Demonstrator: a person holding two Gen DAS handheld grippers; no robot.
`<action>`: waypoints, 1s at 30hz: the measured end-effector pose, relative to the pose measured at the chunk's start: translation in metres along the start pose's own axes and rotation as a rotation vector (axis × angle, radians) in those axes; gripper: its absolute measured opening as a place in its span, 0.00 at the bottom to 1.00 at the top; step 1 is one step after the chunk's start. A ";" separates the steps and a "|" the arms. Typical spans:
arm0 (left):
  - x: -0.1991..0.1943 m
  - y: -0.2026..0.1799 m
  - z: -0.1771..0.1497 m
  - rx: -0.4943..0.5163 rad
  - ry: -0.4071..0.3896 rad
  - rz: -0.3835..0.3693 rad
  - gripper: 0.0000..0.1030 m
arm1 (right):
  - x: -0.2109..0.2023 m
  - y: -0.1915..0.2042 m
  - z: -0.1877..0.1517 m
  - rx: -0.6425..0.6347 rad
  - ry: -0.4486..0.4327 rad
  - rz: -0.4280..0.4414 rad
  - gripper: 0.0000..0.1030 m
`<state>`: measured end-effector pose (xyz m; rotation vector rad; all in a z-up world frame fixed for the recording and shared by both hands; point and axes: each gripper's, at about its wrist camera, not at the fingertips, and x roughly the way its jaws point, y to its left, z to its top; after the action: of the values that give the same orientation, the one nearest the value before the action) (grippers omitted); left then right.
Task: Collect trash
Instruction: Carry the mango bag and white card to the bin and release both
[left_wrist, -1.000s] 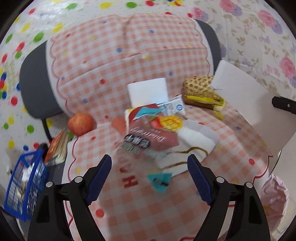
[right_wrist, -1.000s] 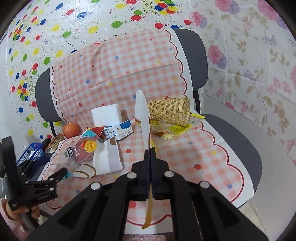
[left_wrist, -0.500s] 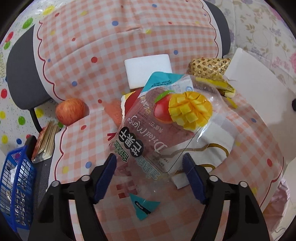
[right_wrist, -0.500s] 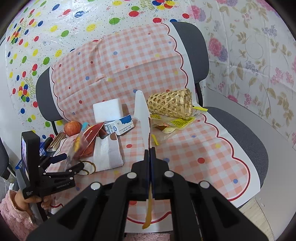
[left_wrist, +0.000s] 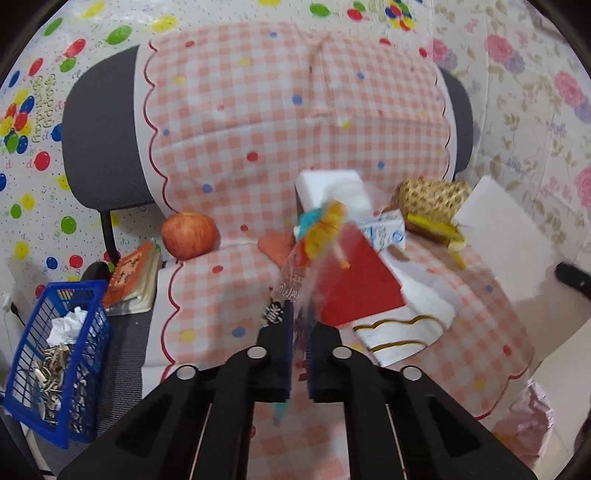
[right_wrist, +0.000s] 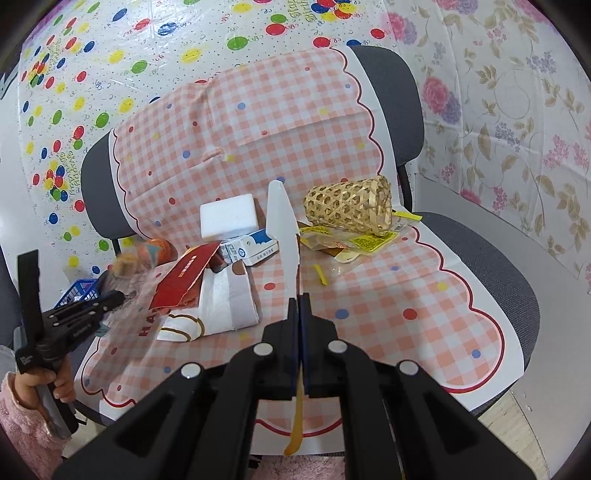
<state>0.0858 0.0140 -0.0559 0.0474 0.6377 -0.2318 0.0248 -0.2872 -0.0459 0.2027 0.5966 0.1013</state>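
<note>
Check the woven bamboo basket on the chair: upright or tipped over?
Tipped over. The bamboo basket lies on its side on the checked cloth, open mouth facing right, beside yellow wrappers.

1. Snack bag (left_wrist: 317, 243) pinched in the left gripper (left_wrist: 300, 325): motion-blurred, print unreadable.
2. Blue basket (left_wrist: 55, 354): cut off at the frame's left edge; in the right wrist view mostly hidden behind the left gripper.
3. White card (right_wrist: 284, 236) in the right gripper (right_wrist: 298, 314): seen edge-on, face not visible.
4. Pink bag (left_wrist: 524, 421): clipped by the fisheye rim.
</note>
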 end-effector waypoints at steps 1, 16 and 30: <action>-0.006 0.002 0.003 -0.013 -0.010 -0.020 0.01 | -0.002 0.000 0.001 0.001 -0.010 -0.002 0.02; -0.047 -0.099 -0.021 0.075 -0.017 -0.279 0.01 | -0.053 0.002 -0.021 -0.005 -0.058 -0.082 0.02; -0.044 -0.206 -0.078 0.228 0.033 -0.526 0.02 | -0.137 -0.049 -0.097 0.081 -0.028 -0.357 0.02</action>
<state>-0.0414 -0.1686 -0.0867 0.1027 0.6455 -0.8135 -0.1414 -0.3405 -0.0604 0.1725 0.6012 -0.2706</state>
